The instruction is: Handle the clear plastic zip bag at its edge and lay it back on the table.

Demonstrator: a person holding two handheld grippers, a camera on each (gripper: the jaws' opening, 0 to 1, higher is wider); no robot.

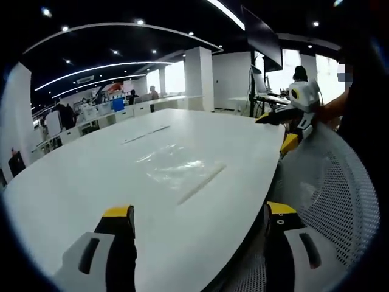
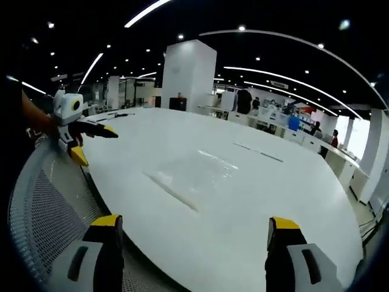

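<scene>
Clear bag point(image 1: 179, 167) lies flat on the white table point(image 1: 73, 182); both grippers, left point(image 1: 200, 222) and right point(image 2: 191, 231), have jaws apart, well away, holding nothing, so handling seems either unstarted or already finished

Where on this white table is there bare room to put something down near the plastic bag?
The table is bare nearly all around the clear bag: between the bag and the near edge, and beyond it toward the seam lines. The tight spot is the edge by the mesh chair, where the left gripper hovers open.
</scene>
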